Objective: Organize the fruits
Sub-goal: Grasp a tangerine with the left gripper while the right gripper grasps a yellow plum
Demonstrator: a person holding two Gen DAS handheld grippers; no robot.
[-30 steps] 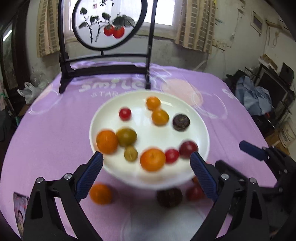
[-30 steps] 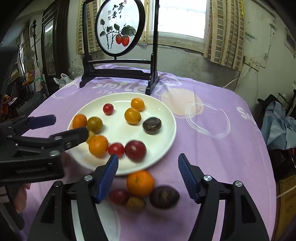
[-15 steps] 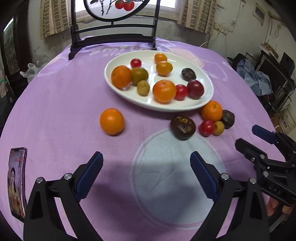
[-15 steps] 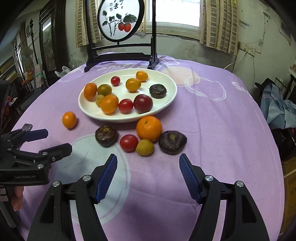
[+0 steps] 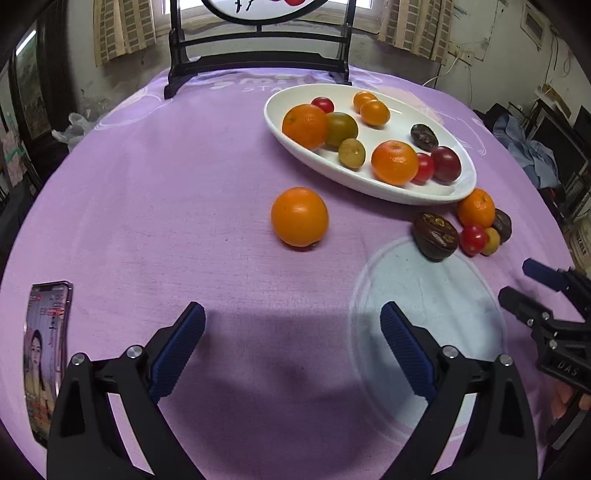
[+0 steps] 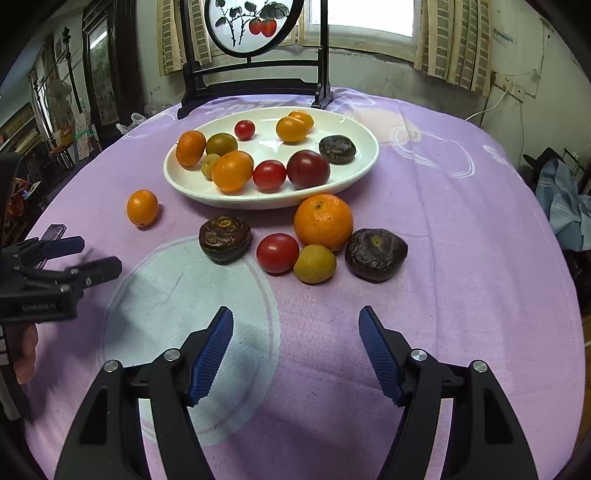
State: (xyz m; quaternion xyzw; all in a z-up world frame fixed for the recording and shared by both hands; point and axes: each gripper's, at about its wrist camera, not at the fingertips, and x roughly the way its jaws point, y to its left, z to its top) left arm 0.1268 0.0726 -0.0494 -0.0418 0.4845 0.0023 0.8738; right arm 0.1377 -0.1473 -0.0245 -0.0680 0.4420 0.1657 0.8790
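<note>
A white oval plate [image 6: 362,168] [image 5: 280,125] holds several oranges, tomatoes and dark fruits. On the purple cloth in front of it lie a big orange [image 6: 323,221], a red tomato [image 6: 277,253], a small yellow fruit [image 6: 314,263] and two dark brown fruits [image 6: 224,239] [image 6: 376,253]. A lone orange [image 5: 299,216] [image 6: 142,207] lies to the plate's left. My left gripper [image 5: 291,347] stands open over bare cloth, short of the lone orange. My right gripper [image 6: 295,350] is open too, nothing between its fingers, just short of the fruit cluster.
A phone [image 5: 46,354] with a lit screen lies on the cloth at the near left. A dark wooden stand with a round painted panel [image 6: 255,22] rises behind the plate. Clutter and furniture surround the round table; blue cloth [image 6: 569,206] lies at the right.
Both grippers have drawn back from the plate and sunk toward the cloth. The loose fruits, earlier under the fingers, now lie ahead of them. Both stayed open.
</note>
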